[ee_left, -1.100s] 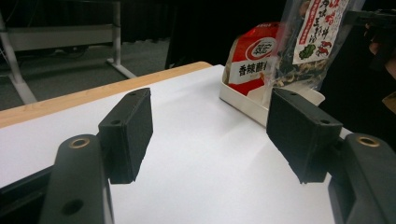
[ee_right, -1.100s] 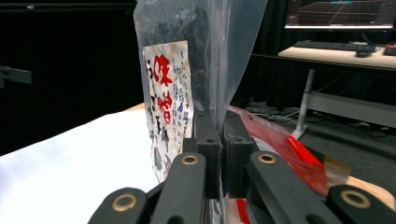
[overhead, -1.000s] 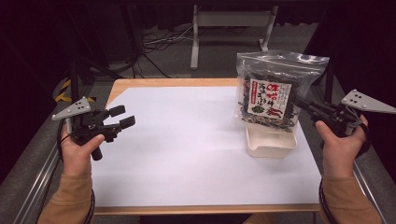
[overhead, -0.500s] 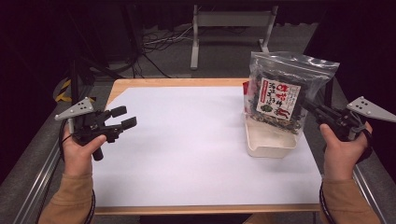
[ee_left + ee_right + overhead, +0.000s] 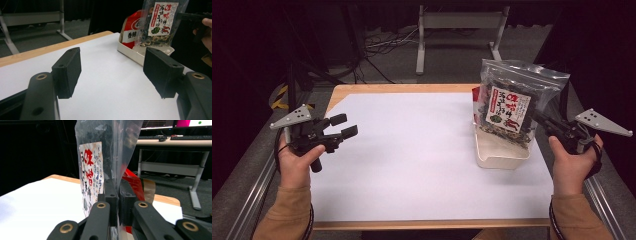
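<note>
Clear plastic of the snack bag is clamped upright at its edge by the right gripper above the white tray, while the left gripper is held wide, well apart

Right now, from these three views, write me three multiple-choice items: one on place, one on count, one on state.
1. Where is the white tray?
A. on the table's right side
B. at the table's left edge
C. on the floor

2. How many packets are in or over the tray?
A. one
B. two
C. four

3. How do the left gripper's jaws stand?
A. shut on a packet
B. shut on nothing
C. open, holding nothing

Key: 1 A, the high view shows the tray on the white sheet near the right gripper. 2 B, the clear snack bag hangs above it and a red packet stands behind. 3 C, the left gripper view shows a wide gap between them.
</note>
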A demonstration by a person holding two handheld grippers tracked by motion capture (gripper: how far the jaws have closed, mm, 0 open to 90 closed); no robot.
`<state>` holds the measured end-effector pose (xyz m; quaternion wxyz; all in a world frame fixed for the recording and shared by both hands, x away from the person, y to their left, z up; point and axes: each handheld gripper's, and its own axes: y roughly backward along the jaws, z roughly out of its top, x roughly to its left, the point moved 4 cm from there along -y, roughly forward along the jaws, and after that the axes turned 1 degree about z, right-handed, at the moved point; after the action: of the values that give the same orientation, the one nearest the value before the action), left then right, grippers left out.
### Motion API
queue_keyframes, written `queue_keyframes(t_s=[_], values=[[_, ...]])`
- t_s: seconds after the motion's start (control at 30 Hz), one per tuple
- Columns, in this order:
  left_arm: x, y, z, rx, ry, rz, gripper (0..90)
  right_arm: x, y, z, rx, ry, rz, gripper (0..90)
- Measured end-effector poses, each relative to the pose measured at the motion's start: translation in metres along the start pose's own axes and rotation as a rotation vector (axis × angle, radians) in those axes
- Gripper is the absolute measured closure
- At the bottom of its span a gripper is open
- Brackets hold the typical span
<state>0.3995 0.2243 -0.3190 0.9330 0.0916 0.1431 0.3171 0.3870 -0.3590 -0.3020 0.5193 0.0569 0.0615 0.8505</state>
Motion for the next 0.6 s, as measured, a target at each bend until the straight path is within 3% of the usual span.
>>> queue_keyframes(t_s=[0.3,0.6], values=[[-0.001,0.000,0.000,0.001,-0.007,-0.002,31.5,0.007,0.000,-0.003,0.028,0.065,-0.069,86.2],[0.000,0.000,0.000,0.001,-0.003,0.000,31.5,0.008,-0.005,-0.017,0.059,0.050,-0.056,86.0]])
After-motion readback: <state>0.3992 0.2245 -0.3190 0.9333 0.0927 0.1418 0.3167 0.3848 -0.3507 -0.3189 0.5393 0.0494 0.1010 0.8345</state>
